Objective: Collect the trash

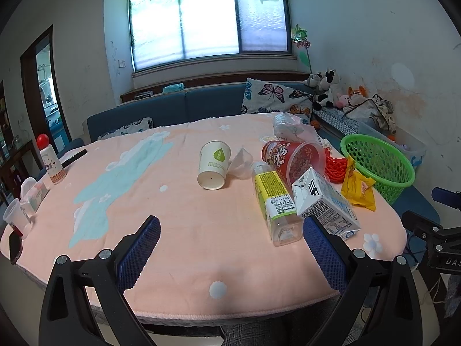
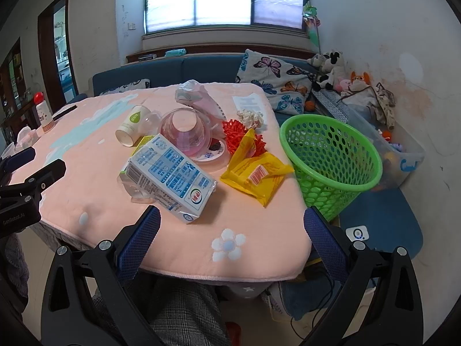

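Both the left gripper (image 1: 232, 248) and right gripper (image 2: 232, 246) hover at the table's (image 2: 259, 259) near edge, jaws spread wide and empty. The milk carton (image 2: 170, 176) lies nearest, beside the green basket (image 2: 331, 155), probably the first pick.

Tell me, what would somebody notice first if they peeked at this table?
Probably the bright green basket at the table's right edge. Next, the trash heap beside it: a blue-and-white milk carton lying on a clear bottle, a yellow wrapper, and a tipped red cup.
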